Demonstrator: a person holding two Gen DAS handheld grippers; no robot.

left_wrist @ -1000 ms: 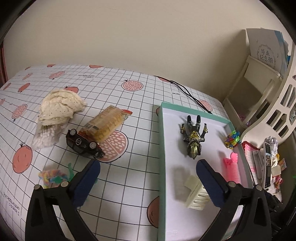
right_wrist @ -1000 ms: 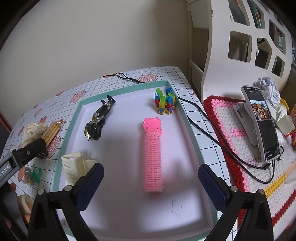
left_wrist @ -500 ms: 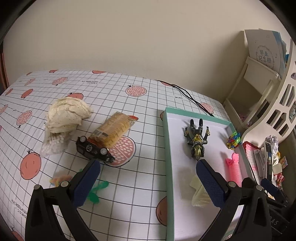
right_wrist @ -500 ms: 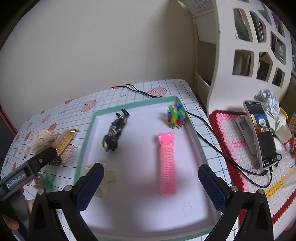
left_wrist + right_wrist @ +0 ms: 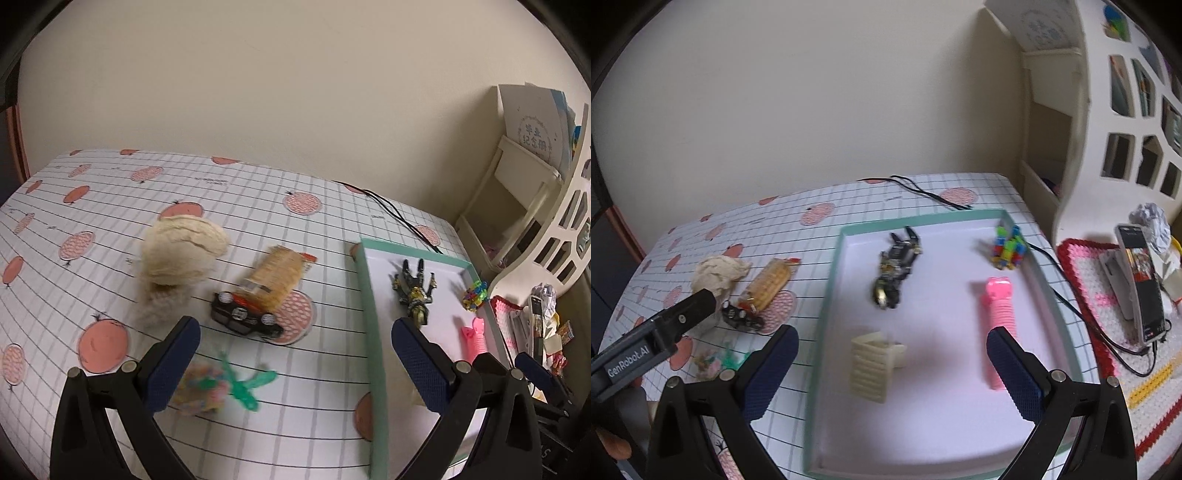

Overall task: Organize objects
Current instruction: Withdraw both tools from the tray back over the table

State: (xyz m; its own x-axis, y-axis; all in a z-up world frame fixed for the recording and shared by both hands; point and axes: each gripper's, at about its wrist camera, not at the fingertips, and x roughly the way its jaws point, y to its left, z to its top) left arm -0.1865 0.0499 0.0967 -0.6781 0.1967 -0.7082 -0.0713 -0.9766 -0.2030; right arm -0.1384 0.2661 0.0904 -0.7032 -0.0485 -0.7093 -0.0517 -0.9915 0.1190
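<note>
**Tray part-filled; loose items on cloth; both tongs released**

White tray with teal rim (image 5: 827, 295) on right part of table. Inside: dark figurine (image 5: 895, 269) toward far left, multicoloured block cluster (image 5: 1008, 247) in far right corner, pink ribbed roller (image 5: 997, 317) along right wall, cream ridged clip (image 5: 873, 363) near left wall, closer to camera. All four apart from each other.

Outside tray, on grid-and-fruit tablecloth (image 5: 110, 206): black toy car (image 5: 243, 319) touching end of yellow snack packet (image 5: 277, 273); cream crumpled bundle (image 5: 181, 254) just left of those; pastel blurred item with green piece (image 5: 221, 380) nearest camera, identity unclear.

Left gripper (image 5: 295, 365) released, jaws wide, nothing between pads, over cloth beside tray's left rim. Right gripper (image 5: 892, 369) released, jaws wide, empty, over tray's near half.

Periphery: black cable (image 5: 923, 190) across far table edge; phone on stand (image 5: 1141, 280) on pink crochet mat (image 5: 1086, 280) to right; white shelf unit (image 5: 1082, 122) behind.
</note>
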